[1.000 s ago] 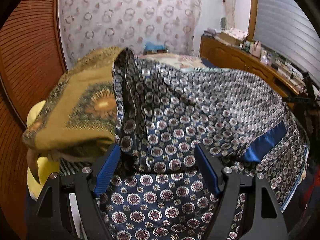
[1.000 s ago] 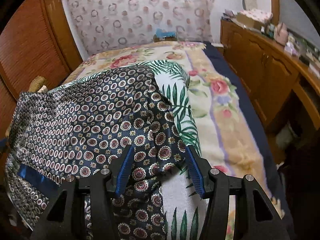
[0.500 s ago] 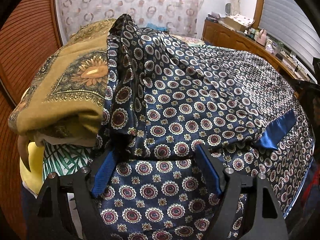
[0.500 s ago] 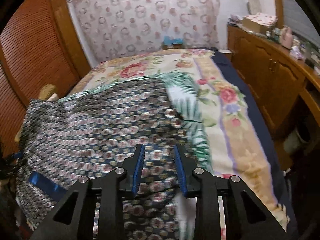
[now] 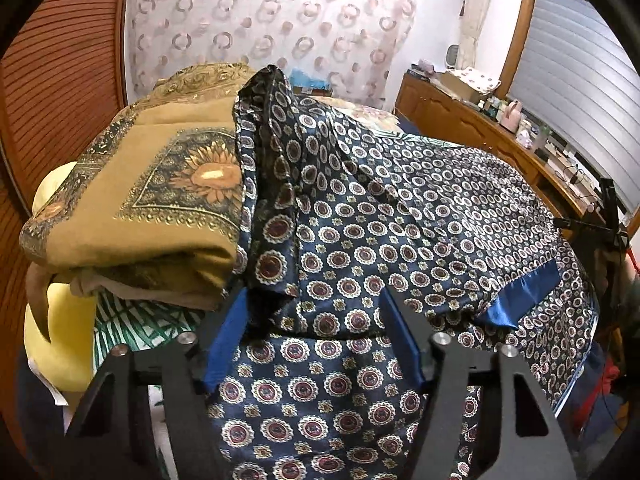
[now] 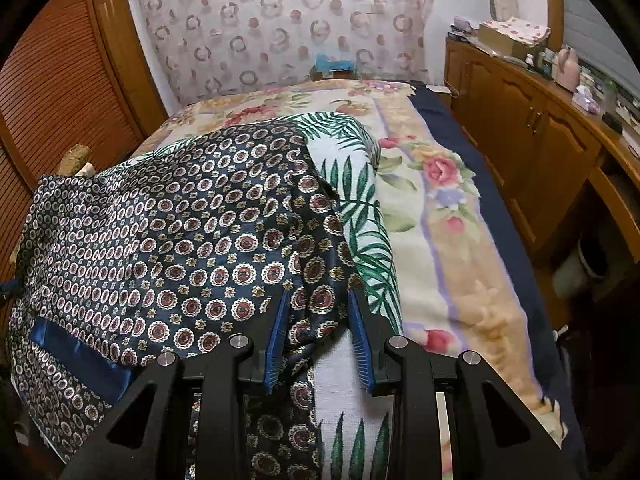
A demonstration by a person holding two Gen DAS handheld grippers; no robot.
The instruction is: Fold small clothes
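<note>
We are working over a bed covered with a floral blanket, with a palm-leaf sheet lying on top of it. To the right of the bed runs a wooden cabinet, its top crowded with small items too small to tell apart. A patterned curtain hangs behind the head of the bed, and brown slatted doors stand at the left.

Spread across the near part of the bed is the navy patterned garment, printed with rings and medallions and edged with a plain blue band. Its left edge is bunched up into a raised ridge. Just beside that ridge, touching it, sits a folded mustard cloth with a sunflower print, resting on a yellow item.

Our left claw is over the garment's near left part, its jaws closing with the fabric between them; the pads do not yet press it together. Our right claw is narrowed on a bunched fold at the garment's right edge, and the cloth fills the gap between its blue pads, so it grips the garment
</note>
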